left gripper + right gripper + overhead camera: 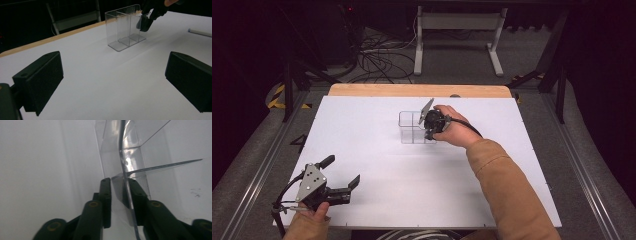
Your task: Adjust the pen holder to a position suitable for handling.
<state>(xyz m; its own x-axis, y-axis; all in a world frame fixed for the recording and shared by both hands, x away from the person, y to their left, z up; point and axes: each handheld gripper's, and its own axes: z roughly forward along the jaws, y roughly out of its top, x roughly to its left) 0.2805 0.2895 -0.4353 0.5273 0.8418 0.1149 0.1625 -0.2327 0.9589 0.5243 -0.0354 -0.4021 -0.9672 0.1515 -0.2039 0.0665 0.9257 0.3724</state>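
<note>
White table (377, 170): clear two-compartment box (412, 127) upright; right gripper (432, 131) jaws straddle wall; left gripper (343, 175) jaws apart.

Overhead light falls bright on the flat white surface (412, 175) while the surrounding floor stays dim. Soft shadows lie under the clear plastic divided box (126, 27). The right gripper view is blurred and washed-out.

My right hand (451, 127) is covering most of my right gripper (430, 131) from above, and the gripper is hiding part of the clear organizer (411, 127). In the right gripper view the walls are blurring, so I am unable to judge contact. A white stick-like thing (200, 32) is running off the frame's edge
</note>
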